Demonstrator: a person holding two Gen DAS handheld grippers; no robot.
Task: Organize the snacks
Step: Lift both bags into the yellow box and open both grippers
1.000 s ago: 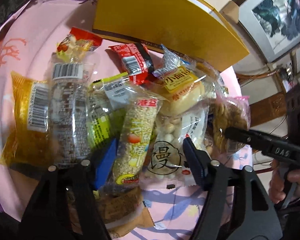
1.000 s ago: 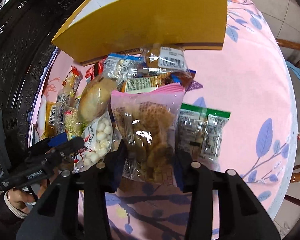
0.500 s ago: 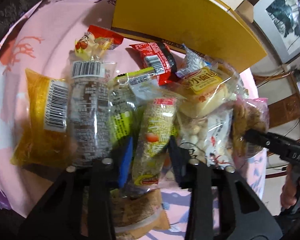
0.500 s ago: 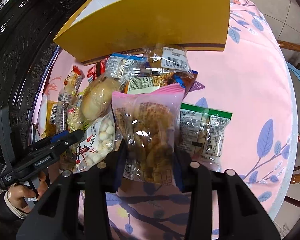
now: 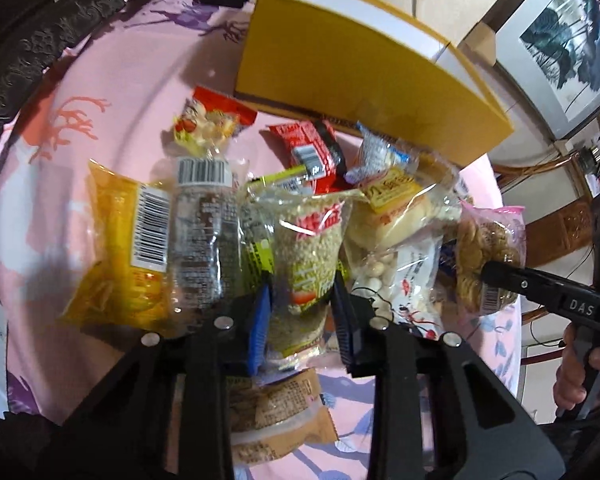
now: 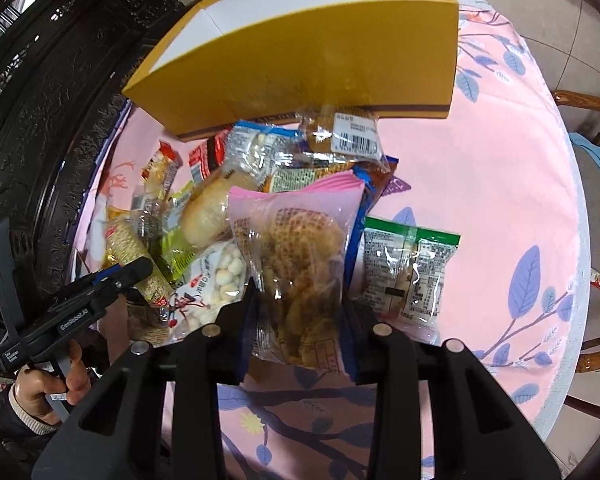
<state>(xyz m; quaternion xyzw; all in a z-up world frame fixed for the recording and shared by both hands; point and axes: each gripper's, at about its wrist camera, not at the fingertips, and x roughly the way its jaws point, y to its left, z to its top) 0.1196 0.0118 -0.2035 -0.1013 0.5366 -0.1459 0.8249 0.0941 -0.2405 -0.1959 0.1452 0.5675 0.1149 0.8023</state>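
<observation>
Grabbing two snacks: left gripper (image 5: 302, 300) clamps the rice bar (image 5: 308, 256), right gripper's (image 6: 298, 312) fingers have just been closing on the pink cracker bag (image 6: 300, 264); next, lift both into the yellow box (image 6: 300, 64) at 12 o'clock.

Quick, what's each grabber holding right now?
Left gripper: closed on the puffed grain bar.
Right gripper: just been closing, fingers pressing on the pink cracker bag.

We see a heap of wrapped snacks on the pink counter (image 6: 500, 160), mid-frame below the open yellow box (image 6: 312, 68). A puffed-grain bar packet (image 5: 308, 256) stands tilted at lower centre; a pink-topped bag of brown crackers (image 6: 300, 264) sits centre; a green-edged packet (image 6: 408, 272) lies flat to its right.
</observation>
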